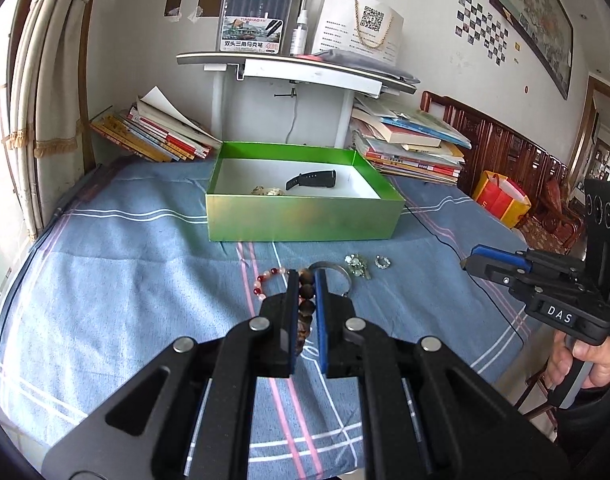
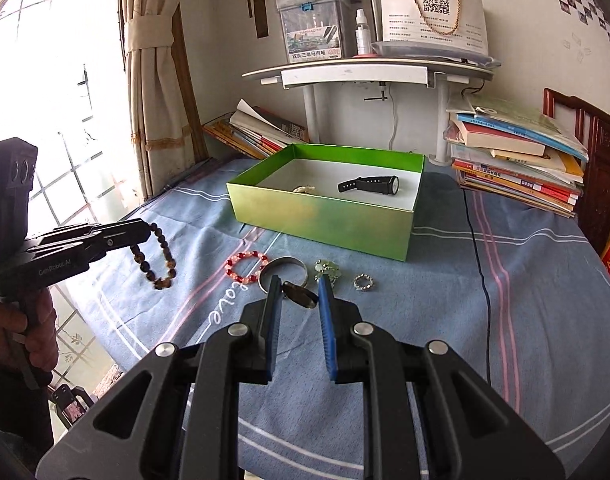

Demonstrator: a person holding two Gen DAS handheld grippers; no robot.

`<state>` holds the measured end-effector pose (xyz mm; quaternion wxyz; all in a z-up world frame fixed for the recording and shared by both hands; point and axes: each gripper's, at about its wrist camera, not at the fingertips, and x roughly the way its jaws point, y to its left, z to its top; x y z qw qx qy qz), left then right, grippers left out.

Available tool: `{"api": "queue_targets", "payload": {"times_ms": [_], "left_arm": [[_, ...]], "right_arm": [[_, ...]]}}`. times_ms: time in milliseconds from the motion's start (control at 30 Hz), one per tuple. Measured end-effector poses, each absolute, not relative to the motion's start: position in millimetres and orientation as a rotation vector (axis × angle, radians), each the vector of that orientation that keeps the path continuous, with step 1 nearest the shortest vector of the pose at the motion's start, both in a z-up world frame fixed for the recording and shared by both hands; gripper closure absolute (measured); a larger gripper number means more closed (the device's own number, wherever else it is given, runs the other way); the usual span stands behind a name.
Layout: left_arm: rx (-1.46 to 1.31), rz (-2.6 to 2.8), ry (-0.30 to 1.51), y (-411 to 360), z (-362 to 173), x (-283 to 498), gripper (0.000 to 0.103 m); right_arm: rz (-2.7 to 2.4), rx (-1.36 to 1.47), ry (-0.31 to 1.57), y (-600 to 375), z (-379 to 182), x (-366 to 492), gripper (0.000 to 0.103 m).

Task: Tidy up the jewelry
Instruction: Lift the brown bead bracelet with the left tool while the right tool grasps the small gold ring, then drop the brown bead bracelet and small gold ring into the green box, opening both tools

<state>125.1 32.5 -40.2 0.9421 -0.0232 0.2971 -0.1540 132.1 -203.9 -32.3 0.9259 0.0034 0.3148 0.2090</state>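
Jewelry is split three ways. Nearest, the left hand-held gripper (image 1: 306, 280) is clamped on a dark bead bracelet (image 2: 155, 256) that dangles above the blue cloth, and the right hand-held gripper (image 2: 299, 286) pinches a dark oval ring (image 2: 301, 295). Beyond them on the tabletop (image 2: 525, 320) lie a red bead bracelet (image 2: 245, 266), a silver bangle (image 2: 283, 268), a pale charm cluster (image 2: 327, 270) and a small ring (image 2: 363, 282). Farther back, the green box (image 2: 325, 216) holds a black watch (image 2: 371, 185).

Both hand-held claws tilt downward, the left claw (image 1: 307, 280) clamped nearly closed, the right claw (image 2: 299, 286) narrowly parted.
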Motion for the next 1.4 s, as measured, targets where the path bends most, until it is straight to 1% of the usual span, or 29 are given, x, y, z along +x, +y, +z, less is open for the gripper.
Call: {"api": "queue_targets", "payload": {"times_ms": [533, 1033, 1200, 1400], "left_arm": [[-0.034, -0.321, 0.606, 30.2, -36.5, 117.3, 0.095], [-0.019, -0.32, 0.62, 27.7, -36.9, 125.3, 0.095], [0.003, -0.327, 0.61, 23.8, -27.9, 142.7, 0.095], [0.026, -0.343, 0.575, 20.8, 1.8, 201.6, 0.095]], "right_arm": [[0.421, 0.008, 0.638, -208.1, -29.4, 126.0, 0.084], [0.413, 0.009, 0.65, -210.8, -33.1, 131.8, 0.084], [0.409, -0.008, 0.641, -210.7, -27.2, 149.1, 0.084], [0.383, -0.038, 0.622, -208.0, -15.6, 197.3, 0.084]]}}
